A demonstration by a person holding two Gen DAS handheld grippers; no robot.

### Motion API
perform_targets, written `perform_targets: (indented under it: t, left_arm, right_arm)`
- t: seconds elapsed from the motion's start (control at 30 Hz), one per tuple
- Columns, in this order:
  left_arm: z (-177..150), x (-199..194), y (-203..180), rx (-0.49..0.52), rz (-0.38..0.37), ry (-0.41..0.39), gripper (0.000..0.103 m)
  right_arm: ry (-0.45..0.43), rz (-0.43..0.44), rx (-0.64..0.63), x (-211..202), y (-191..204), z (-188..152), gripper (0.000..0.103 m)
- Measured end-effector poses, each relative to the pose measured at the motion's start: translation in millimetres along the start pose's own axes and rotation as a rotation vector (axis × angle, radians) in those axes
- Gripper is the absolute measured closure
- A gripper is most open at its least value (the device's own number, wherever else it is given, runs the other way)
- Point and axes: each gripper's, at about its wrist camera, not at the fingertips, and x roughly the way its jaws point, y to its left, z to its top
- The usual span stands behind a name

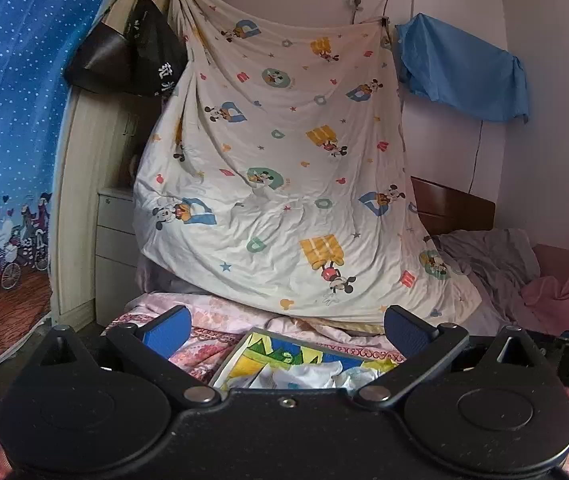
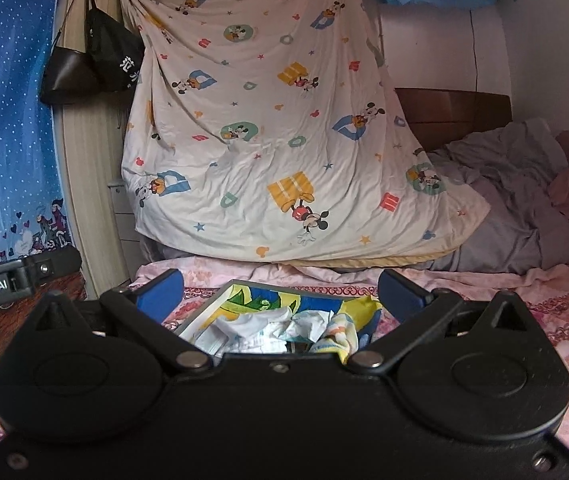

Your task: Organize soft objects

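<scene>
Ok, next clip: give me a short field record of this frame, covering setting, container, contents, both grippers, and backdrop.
setting: bed with pink floral bedspread
container: colourful printed box, open, on the bedspread
contents: crumpled small cloths, white and patterned
left gripper: open, holding nothing, above the box
right gripper: open, holding nothing, above the box
backdrop: cartoon-print sheet hung behind; grey bedding to the right
</scene>
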Motion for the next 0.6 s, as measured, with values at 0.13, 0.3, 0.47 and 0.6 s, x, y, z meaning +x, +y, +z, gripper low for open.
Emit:
perform_targets:
  t: [0.13, 0.3, 0.47, 0.6]
  left_arm:
    - [-8, -18, 0, 0.006, 0.024, 0.016, 0.001]
    - [-21, -40, 2, 0.019, 0.043, 0.029, 0.001]
    - [-33, -57, 3, 0.026, 0.061, 0.045, 0.001]
    - [-43, -71, 3, 0.019, 0.057, 0.063, 0.001]
  right_arm:
    - [-0.009, 0.001, 0.004, -27, -3, -6, 0.001]
    - [-0.017, -0.022, -0.004, -54, -4, -21, 0.001]
    - [-0.004, -0.03, 0.003, -78, -7, -42, 0.001]
    - [0.008, -0.039, -0.009, -95, -3, -58, 0.001]
